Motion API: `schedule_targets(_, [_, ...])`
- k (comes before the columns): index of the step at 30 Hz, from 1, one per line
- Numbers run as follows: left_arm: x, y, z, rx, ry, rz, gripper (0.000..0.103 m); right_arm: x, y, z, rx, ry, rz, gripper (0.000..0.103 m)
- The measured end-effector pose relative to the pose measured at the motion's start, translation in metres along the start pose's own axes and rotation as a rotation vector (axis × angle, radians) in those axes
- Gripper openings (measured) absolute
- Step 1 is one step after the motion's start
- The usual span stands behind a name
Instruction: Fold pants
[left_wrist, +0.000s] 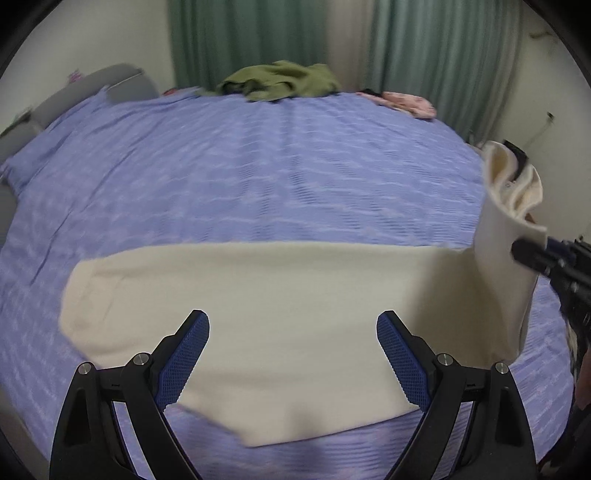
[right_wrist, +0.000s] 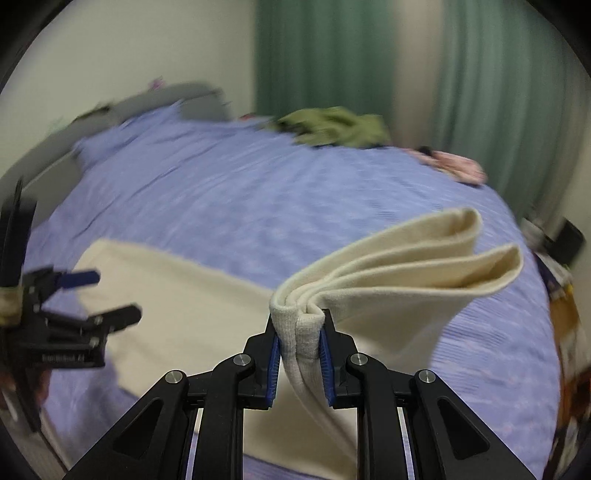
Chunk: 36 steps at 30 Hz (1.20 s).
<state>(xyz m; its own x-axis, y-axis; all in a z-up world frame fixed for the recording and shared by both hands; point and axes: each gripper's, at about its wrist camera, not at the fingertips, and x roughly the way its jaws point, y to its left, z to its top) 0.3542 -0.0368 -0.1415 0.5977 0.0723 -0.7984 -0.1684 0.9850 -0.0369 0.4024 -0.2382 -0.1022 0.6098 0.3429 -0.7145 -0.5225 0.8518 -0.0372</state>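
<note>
The cream pants (left_wrist: 266, 317) lie spread across the lower half of the left wrist frame on a lilac bed cover (left_wrist: 258, 177), reaching from the lower left to the right edge. The left gripper (left_wrist: 293, 354) sits at the bottom centre of that frame with its jaws wide apart and nothing clamped; the cloth lies beyond and below the gap between its blue pads (left_wrist: 184, 362), and whether they touch it cannot be told. At the right edge of the same frame one end of the pants rises off the bed in bunched layers, pinched by the right gripper (left_wrist: 517, 251), which enters from the right. In the right wrist frame the right gripper (right_wrist: 301, 328) is at bottom centre, its jaws narrow and clamped on several folded layers of the pants (right_wrist: 388, 295); the cloth fans out to the upper right of the jaws and hangs down between them. The flat remainder lies to the left of centre, and the left gripper (right_wrist: 99, 295) shows at the left edge, open over it. Far across the bed lie a green garment (left_wrist: 280, 81) and a pink one (left_wrist: 410, 103), before green curtains (left_wrist: 443, 48).
</note>
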Motion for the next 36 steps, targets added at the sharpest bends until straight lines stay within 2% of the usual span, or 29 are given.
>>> schedule_targets(6, [0.011, 0.067, -0.025, -0.040, 0.042, 0.050, 0.093, 0.046, 0.083, -0.007, -0.083, 0.109, 0.116, 0.020])
schedule_targets(9, [0.022, 0.091, -0.039, -0.060, 0.086, 0.061, 0.093, 0.082, 0.118, -0.025, -0.104, 0.204, 0.137, 0.020])
schedule_targets(11, [0.031, 0.105, -0.047, -0.077, 0.115, 0.042, 0.093, 0.100, 0.134, -0.039, -0.111, 0.259, 0.128, 0.020])
schedule_targets(13, [0.040, 0.115, -0.050, -0.091, 0.129, -0.029, 0.093, 0.110, 0.142, -0.051, -0.106, 0.287, 0.116, 0.020])
schedule_targets(15, [0.052, 0.120, -0.043, -0.107, 0.141, -0.151, 0.093, 0.113, 0.142, -0.055, -0.090, 0.301, 0.107, 0.020])
schedule_targets(18, [0.086, 0.112, -0.019, -0.122, 0.208, -0.450, 0.093, 0.106, 0.141, -0.059, -0.058, 0.289, 0.093, 0.020])
schedule_targets(20, [0.116, 0.098, -0.003, -0.131, 0.295, -0.624, 0.093, 0.097, 0.140, -0.062, -0.038, 0.279, 0.081, 0.020])
schedule_targets(23, [0.151, 0.071, 0.003, -0.148, 0.418, -0.753, 0.092, 0.077, 0.133, -0.058, -0.004, 0.228, 0.037, 0.020])
schedule_targets(26, [0.173, 0.045, -0.004, -0.214, 0.522, -0.870, 0.091, 0.065, 0.120, -0.054, 0.052, 0.205, 0.029, 0.020])
schedule_targets(29, [0.193, 0.031, -0.011, -0.322, 0.594, -0.921, 0.091, 0.067, 0.116, -0.054, 0.078, 0.210, 0.042, 0.020])
schedule_targets(31, [0.201, 0.024, -0.008, -0.337, 0.589, -0.932, 0.084, 0.069, 0.116, -0.057, 0.089, 0.222, 0.049, 0.020])
schedule_targets(33, [0.205, 0.016, 0.002, -0.309, 0.561, -0.918, 0.071, 0.071, 0.116, -0.063, 0.104, 0.229, 0.059, 0.020])
schedule_targets(34, [0.206, 0.009, 0.011, -0.271, 0.539, -0.896, 0.059, 0.072, 0.116, -0.065, 0.116, 0.234, 0.062, 0.020])
schedule_targets(35, [0.206, 0.002, 0.018, -0.231, 0.520, -0.869, 0.054, 0.074, 0.116, -0.066, 0.129, 0.238, 0.066, 0.020])
schedule_targets(36, [0.205, -0.006, 0.026, -0.179, 0.502, -0.845, 0.054, 0.075, 0.115, -0.066, 0.146, 0.243, 0.071, 0.020])
